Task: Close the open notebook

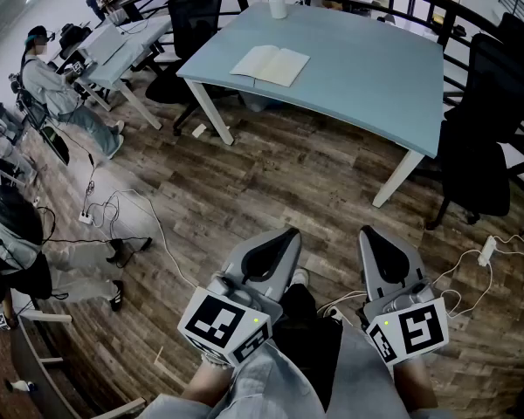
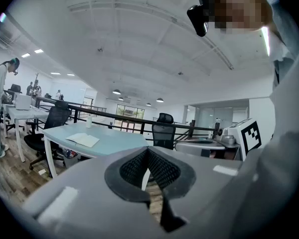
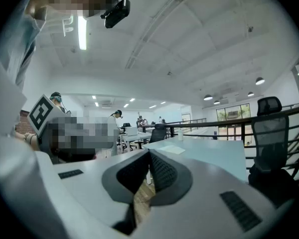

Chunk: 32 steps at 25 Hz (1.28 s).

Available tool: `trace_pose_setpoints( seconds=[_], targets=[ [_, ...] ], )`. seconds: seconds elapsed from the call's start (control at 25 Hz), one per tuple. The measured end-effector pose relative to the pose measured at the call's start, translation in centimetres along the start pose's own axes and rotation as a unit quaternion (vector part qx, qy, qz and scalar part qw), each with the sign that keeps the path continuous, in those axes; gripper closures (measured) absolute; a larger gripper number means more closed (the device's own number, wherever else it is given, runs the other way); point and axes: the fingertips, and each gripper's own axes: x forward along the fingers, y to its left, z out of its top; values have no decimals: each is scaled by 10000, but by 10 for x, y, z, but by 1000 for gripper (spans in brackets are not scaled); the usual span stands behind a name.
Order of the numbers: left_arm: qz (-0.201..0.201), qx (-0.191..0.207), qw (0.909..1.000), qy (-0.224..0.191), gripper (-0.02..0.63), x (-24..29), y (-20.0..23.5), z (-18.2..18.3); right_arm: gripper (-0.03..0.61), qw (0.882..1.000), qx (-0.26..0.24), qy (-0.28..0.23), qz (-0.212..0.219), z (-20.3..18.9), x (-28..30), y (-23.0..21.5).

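Two grey handheld grippers, left point(image 1: 286, 234) and right point(image 1: 368, 232), point forward side by side above dark wood-plank flooring point(image 1: 271, 173). Each has its jaws pressed together, gripping nothing. Well ahead of both tips stands one pale blue rectangular table on white legs point(image 1: 367, 68). One open white-paged notebook point(image 1: 270, 65) lies flat on it, far out in front of the left gripper and a little to that gripper's left, well apart from either tool. Beyond the notebook, one small white container point(image 1: 277, 5) sits near the table's far edge.
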Motion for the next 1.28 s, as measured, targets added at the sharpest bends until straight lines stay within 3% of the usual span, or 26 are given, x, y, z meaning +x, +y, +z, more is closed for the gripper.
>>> trace_pose_setpoints(
  seconds=[0.64,1.28],
  targets=[
    [-156,-51,9998,86,611,25,56,6,577,9999,-91,110,26,1,62,1],
    [-69,-30,10000,0,612,56,158,33,577,9995,-238,215,75,16,166,-2]
  ],
)
